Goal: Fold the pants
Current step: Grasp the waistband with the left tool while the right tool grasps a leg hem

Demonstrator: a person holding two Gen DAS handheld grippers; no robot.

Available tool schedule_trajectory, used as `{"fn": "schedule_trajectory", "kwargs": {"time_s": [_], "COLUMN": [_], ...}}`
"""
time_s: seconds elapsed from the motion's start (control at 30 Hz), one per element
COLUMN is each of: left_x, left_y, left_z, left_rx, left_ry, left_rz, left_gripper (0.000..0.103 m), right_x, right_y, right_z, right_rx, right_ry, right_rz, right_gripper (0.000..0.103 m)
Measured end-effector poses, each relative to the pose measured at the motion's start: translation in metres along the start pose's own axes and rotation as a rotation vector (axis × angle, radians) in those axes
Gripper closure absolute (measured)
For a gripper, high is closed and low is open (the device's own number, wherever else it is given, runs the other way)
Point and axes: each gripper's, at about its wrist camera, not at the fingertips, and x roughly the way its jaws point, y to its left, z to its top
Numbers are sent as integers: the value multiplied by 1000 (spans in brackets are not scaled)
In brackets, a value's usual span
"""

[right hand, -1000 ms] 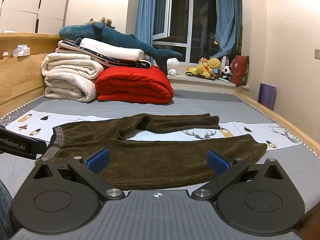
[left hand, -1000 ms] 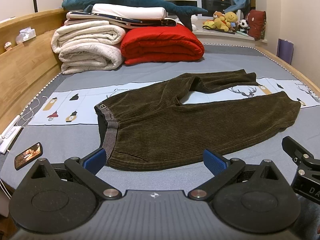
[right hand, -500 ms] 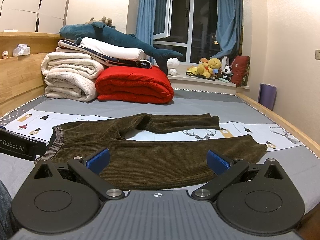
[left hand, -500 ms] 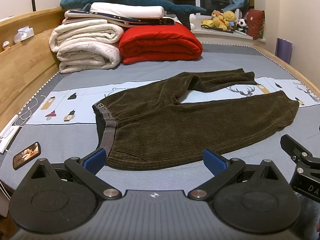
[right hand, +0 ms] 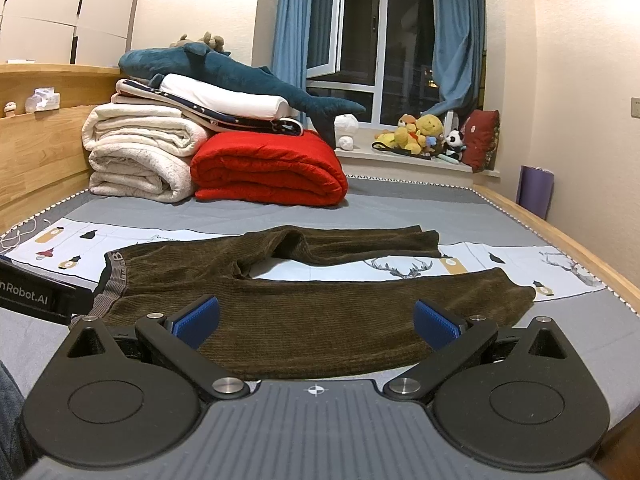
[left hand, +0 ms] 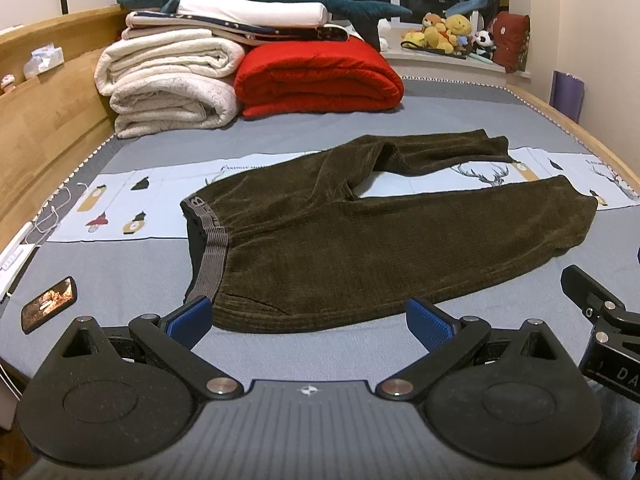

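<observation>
White lettering reading "n Robot.AI" shows on the left gripper's (left hand: pixel 309 318) casing, "DA" on the right gripper's (right hand: pixel 316 320) side, and a large "B" on the grey waistband (left hand: pixel 211 240). The brown corduroy pants (left hand: pixel 380 232) lie flat on the grey bed (left hand: pixel 120 272) — waistband toward the wooden headboard (left hand: pixel 40 120), legs parted away from it. Both grippers hang at the pants' near edge, jaws spread wide, holding nothing. Since a second ago the left one has edged closer to the pants — the right has barely shifted.
</observation>
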Motion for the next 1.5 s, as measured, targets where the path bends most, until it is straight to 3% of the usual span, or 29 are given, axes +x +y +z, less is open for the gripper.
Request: {"fn": "schedule_trajectory", "kwargs": {"time_s": [0.17,0.27,0.37,0.43,0.5,0.53,0.6,0.63,0.77,0.87,1.0,1.07,1.13,1.23,1.27,1.3,1.33,1.37,1.4,1.5], "left_x": [9,21,48,79,111,124,150,161,190,205,222,234,241,249,252,256,260,263,264,257], "left_y": [2,6,14,20,33,43,67,77,113,143,167,171,171,171,171,172,173,175,177,177], "left_z": [0,0,-8,-14,-23,-28,-37,-39,-41,-46,-53,-54,-53,-42,-41,-40,-39,-40,-42,-45], "left_rx": [-1,-7,-37,-85,-201,-280,-425,-446,-420,-520,-655,-694,-715,-733,-755,-785,-809,-825,-853,-881], "left_ry": [11,16,47,126,206,230,240,236,216,232,260,297,307,277,297,308,320,329,324,293], "left_rz": [-14,-61,-183,-300,-392,-398,-356,-312,-115,-80,-39,-40,-20,-66,-57,-41,-9,15,19,34], "left_gripper": [0,0,0,0,0,0,0,0,1,2,2,13,16,51,55,62,79,83,85,92], "right_x": [8,17,37,59,82,97,124,138,197,227,257,279,300,320,324,328,329,335,338,330], "right_y": [-2,-6,-23,-41,-64,-79,-107,-120,-201,-268,-324,-336,-337,-330,-328,-326,-323,-328,-329,-330], "right_z": [-4,-7,-13,-19,-27,-32,-42,-45,-58,-69,-92,-105,-112,-114,-108,-105,-102,-98,-97,-91], "right_rx": [14,32,111,204,317,380,461,493,684,941,1112,1156,1187,1119,1090,1055,1033,1023,1030,992], "right_ry": [16,16,14,52,91,107,137,149,174,134,84,104,133,104,117,119,122,165,204,223], "right_rz": [3,13,38,43,37,22,-37,-76,-262,-322,-345,-323,-269,-246,-240,-244,-247,-269,-295,-348], "right_gripper": [1,1,1,1,1,1,1,1,1,1,1,2,6,4,4,12,48,77,89,89]}}
